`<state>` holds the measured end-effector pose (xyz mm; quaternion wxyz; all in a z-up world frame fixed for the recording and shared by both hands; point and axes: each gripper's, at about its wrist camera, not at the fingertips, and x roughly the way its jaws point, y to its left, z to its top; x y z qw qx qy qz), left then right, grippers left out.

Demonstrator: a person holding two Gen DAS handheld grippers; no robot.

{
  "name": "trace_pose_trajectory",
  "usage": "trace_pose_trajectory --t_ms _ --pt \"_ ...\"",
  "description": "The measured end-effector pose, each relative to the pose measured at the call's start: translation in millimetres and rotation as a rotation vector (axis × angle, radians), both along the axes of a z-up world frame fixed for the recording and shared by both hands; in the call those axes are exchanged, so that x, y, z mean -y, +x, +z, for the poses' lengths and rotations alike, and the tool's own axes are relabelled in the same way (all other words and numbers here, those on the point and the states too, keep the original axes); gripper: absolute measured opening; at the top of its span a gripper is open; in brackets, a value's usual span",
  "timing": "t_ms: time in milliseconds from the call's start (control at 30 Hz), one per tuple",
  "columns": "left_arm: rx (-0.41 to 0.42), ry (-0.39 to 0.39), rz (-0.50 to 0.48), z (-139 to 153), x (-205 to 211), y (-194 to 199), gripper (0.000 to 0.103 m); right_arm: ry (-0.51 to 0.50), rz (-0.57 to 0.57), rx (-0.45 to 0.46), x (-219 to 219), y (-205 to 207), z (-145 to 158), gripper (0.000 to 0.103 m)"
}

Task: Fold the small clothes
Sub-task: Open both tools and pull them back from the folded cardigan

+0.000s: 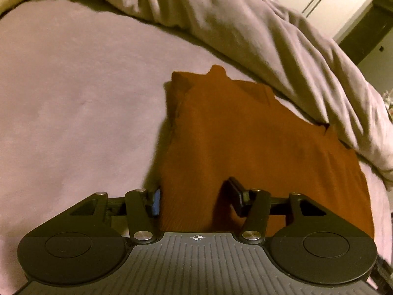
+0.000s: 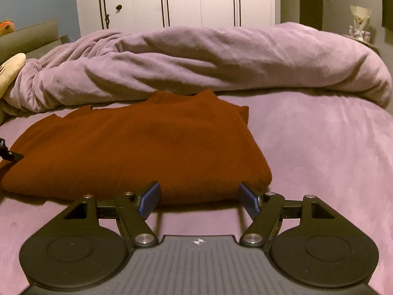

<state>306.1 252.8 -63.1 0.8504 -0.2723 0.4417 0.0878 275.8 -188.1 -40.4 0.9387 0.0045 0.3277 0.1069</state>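
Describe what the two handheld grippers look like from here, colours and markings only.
Both the left gripper and right gripper look alike: black linkage arms with silver pivot pins, round black discs on either side, and a grey ribbed body bearing a small white crosshair mark. The finger pads are blue. No cables or sleeves show.

A: Setting: a home bedroom. The work surface is a bed with a lilac fleece sheet [image 2: 319, 147], and a bunched lilac duvet [image 2: 196, 59] lies along its far side.

B: Agreed. A tall white wardrobe with dark vertical handles [image 2: 181, 0] stands behind it, beside a blue-grey wall [image 2: 36, 0].
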Motion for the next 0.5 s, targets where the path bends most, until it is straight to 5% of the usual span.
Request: trace_pose_trajectory --t_ms 133,200,267,367,500 --pt "0.021 0.010 -0.038 2.0 4.3 5.3 0.032 0.023 -0.008 -0.022 2.3 -4.2 -3.9 0.071" --pt "0.020 0.002 -0.023 2.9 2.3 4.5 0.032 0.025 -0.007 -0.024 3.0 -7.5 -5.0 0.071" --pt "0.019 0.011 0.002 3.1 -0.1 0.4 0.053 0.023 -0.005 -0.020 3.9 -9.1 -4.3 0.071" --pt "0.025 0.056 0.002 2.9 -1.3 -8.1 0.070 0.015 -0.004 -0.005 6.1 -10.4 -1.6 0.071" --pt "0.035 0.021 -0.032 0.2 -0.6 -13.0 0.086 0.019 -0.008 0.000 9.0 -11.9 0.4 0.071"
